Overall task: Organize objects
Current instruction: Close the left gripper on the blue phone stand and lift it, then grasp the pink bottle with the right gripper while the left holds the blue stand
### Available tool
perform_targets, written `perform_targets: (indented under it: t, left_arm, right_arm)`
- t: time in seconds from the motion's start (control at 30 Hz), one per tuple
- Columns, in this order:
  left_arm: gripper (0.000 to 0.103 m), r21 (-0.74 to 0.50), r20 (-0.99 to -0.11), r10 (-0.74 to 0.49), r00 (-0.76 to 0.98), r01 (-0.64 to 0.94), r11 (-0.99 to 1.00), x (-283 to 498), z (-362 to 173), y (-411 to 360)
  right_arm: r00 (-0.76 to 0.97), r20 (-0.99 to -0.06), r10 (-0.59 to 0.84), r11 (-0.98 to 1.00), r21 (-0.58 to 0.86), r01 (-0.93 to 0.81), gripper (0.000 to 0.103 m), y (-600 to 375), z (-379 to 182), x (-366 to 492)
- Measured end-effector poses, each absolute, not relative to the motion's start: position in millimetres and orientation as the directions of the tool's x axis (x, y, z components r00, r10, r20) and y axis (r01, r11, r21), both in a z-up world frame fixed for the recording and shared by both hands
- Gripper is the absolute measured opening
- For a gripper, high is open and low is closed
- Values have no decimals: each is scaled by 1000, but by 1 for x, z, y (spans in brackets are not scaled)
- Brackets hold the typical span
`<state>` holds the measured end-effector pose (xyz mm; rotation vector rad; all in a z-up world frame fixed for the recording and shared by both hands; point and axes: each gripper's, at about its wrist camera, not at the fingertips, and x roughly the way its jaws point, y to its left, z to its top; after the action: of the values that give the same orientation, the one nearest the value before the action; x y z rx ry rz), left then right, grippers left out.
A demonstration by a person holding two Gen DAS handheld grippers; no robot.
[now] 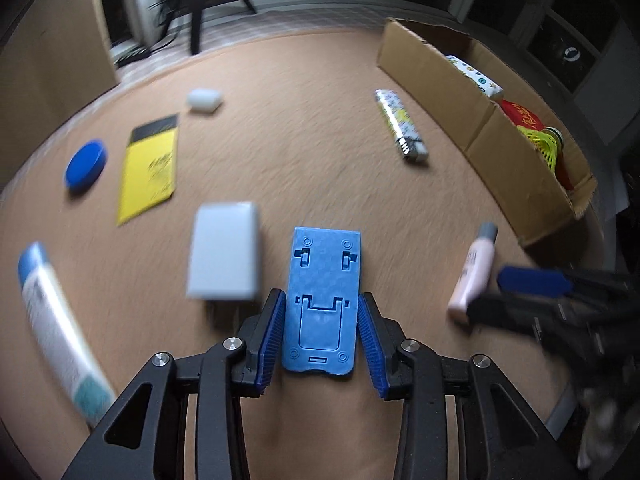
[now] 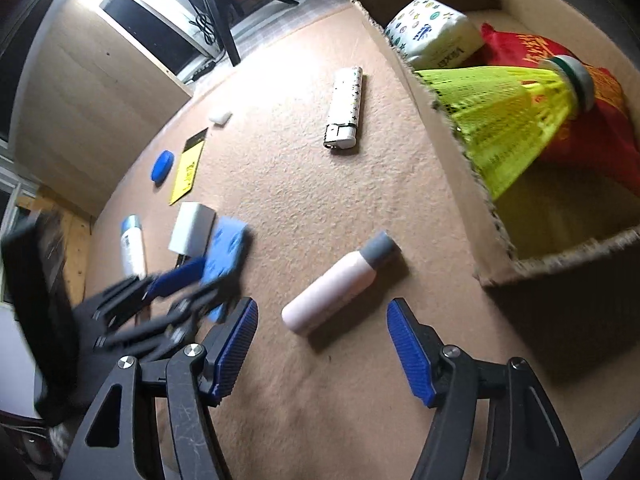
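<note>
A flat blue phone stand (image 1: 324, 272) sits between the pads of my left gripper (image 1: 322, 296), which is shut on its two long edges just above the tan mat. The right wrist view shows that stand (image 2: 226, 248) and the left gripper (image 2: 180, 292) blurred at the left. A pink bottle (image 2: 340, 284) with a grey cap lies on the mat, its base just ahead of my right gripper (image 2: 323, 306). Those fingers stand wide and open, clear of it. In the left wrist view the bottle (image 1: 474, 276) lies beside the right gripper (image 1: 516, 294).
An open cardboard box (image 2: 560, 292) at the right holds a yellow shuttlecock (image 2: 508, 120), a tissue pack (image 2: 432, 32) and a red pouch (image 2: 600, 128). On the mat lie a lighter (image 1: 402, 130), a white charger (image 1: 224, 250), a tube (image 1: 56, 328), a yellow card (image 1: 150, 168) and a blue lid (image 1: 86, 164).
</note>
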<state>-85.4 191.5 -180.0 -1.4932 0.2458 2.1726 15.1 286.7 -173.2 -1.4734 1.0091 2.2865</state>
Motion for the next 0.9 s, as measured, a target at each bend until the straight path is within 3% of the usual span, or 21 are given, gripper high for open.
perform_targets:
  t: [0.27,0.43,0.57,0.8,0.9]
  left_arm:
    - [40,-144,-911,287,-297,-423,-895,-58,-179,157]
    - [40,-156,-908,284,-309,-380,-912,-49,-179,145]
    - [40,-165,-904,285,-317,-356,-920,-45,-179,142]
    - [40,-193,-897,298,-327,-315,-929,-44,-179,137]
    - [40,-197,-895,298,-333,-304,-932,-43,-179,137]
  right_arm:
    - [-416,-903,-111,-827,316,-466,57,273,-173,-13]
    - [-376,-925,-56,-910,203,-362,37,257,-173,-23]
    - [-358,-934,-11,-951,121,-284,33,247,-174,-28]
    - [-358,-933,-29,-956,130,-261,18,255,-175,-24]
    - [-365,-929,-57,-951,161,-263,18,259,-176,-21]
